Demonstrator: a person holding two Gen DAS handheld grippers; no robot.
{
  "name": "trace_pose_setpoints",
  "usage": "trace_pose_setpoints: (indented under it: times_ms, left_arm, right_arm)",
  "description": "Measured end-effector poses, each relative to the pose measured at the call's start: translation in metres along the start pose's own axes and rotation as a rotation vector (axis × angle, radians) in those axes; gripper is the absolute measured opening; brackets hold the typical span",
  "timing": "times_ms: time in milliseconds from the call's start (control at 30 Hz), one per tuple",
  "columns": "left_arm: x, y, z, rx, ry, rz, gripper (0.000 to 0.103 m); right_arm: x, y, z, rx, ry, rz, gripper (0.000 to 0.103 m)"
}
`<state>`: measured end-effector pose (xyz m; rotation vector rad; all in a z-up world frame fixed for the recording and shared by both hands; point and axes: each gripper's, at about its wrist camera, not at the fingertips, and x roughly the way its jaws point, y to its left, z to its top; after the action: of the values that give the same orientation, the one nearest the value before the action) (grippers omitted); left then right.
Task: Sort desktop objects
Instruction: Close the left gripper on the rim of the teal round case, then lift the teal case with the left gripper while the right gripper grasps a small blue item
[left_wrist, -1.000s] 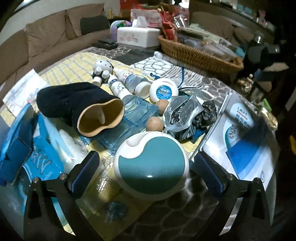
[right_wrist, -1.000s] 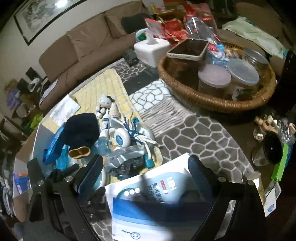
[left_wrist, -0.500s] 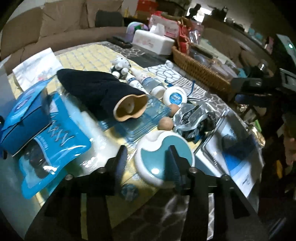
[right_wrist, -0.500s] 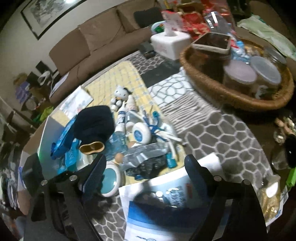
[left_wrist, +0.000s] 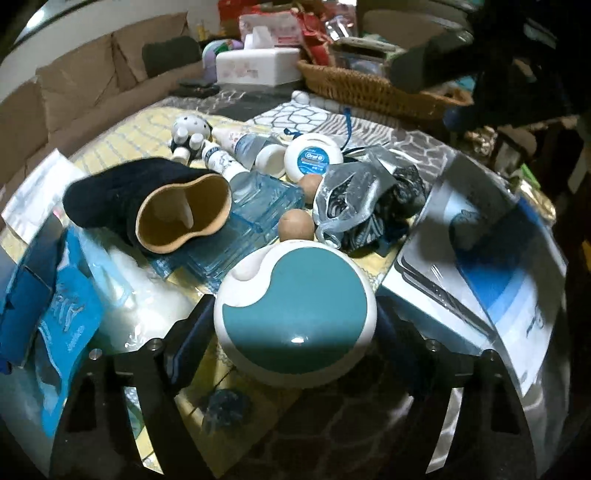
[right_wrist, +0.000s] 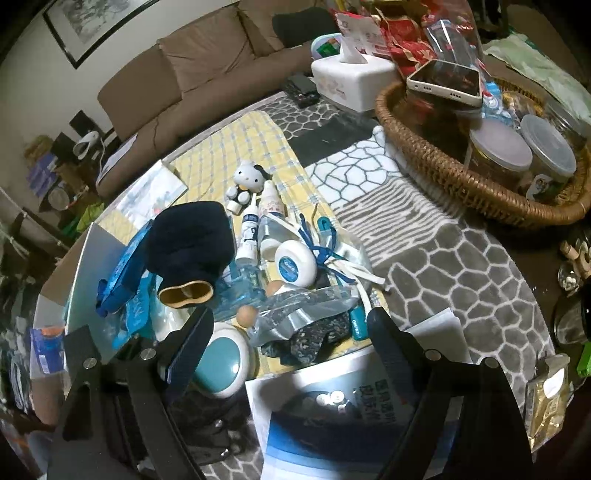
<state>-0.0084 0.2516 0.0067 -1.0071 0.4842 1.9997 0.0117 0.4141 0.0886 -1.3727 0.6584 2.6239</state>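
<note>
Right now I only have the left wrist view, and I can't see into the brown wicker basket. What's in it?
Observer: A smartphone lies dark face up on top of what fills the brown wicker basket.
Operator: Anything else in there?
Observer: Two jars with cloudy plastic lids stand side by side.
Operator: What's past the white and blue printed box?
Observer: A small gold foil packet lies to its right.

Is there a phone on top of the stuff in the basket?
Yes, a phone lies flat on top of the things in the wicker basket.
</note>
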Motion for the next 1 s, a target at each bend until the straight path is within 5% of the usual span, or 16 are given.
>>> trace_pose_setpoints:
  times_ms: [433, 633, 1000]
  left_arm:
    - [-0.049, 0.025, -0.033, -0.196, -0.065, -0.149, 0.080]
    - [-0.096, 0.033, -0.066, -0.229, -0.114, -0.154, 0.080]
    - [-0.182, 0.059, -0.129, -0.241, -0.167, -0.129, 0.081]
  right_arm:
    - [0.002, -0.025, 0.002, 0.119, 0.010, 0.095, 0.073]
    - [0.010, 0.020, 0.002, -0.030, 0.023, 0.140, 0.047]
    - [0.040, 0.100, -0.025, -0.249, 0.135, 0.162, 0.045]
